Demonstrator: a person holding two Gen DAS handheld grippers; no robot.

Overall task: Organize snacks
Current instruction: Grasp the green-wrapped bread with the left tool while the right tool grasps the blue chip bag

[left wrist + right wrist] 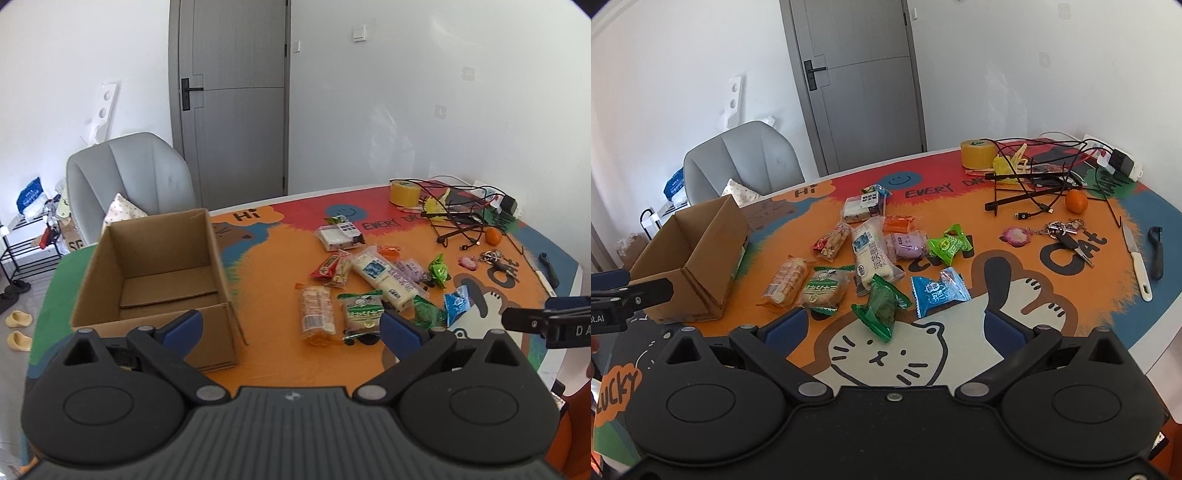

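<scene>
Plainly, progress: nothing is sorted yet, as far as both views show; the cardboard box (155, 273) looks empty and every packet is loose on the bench (960, 236).
Box: stands open-topped at the left end of the bench, upright, apart from the snack pile.
Snacks: scattered in a loose cluster right of the box, among them a long white packet (872, 254), a biscuit sleeve (785, 282), a green-labelled bun (823, 290), a dark green pouch (882, 310), a blue sachet (938, 291), a bright green sachet (949, 245) and a purple bun (908, 244); several overlap or touch.
Left to do: by my judgement, all of it; each packet has to go into the box.
Not snacks: tape roll (979, 153), cables, keys (1067, 236), a knife (1136, 258) and an orange (1076, 202) sit at the far right, well apart from the box.
Left hand-held gripper (291, 326): jaws spread wide, holding nothing, hovering above the bench between the box's near corner and the green-labelled bun.
Right hand-held gripper (894, 330): jaws likewise wide apart and empty, poised above the bench just short of the dark green pouch and blue sachet.
</scene>
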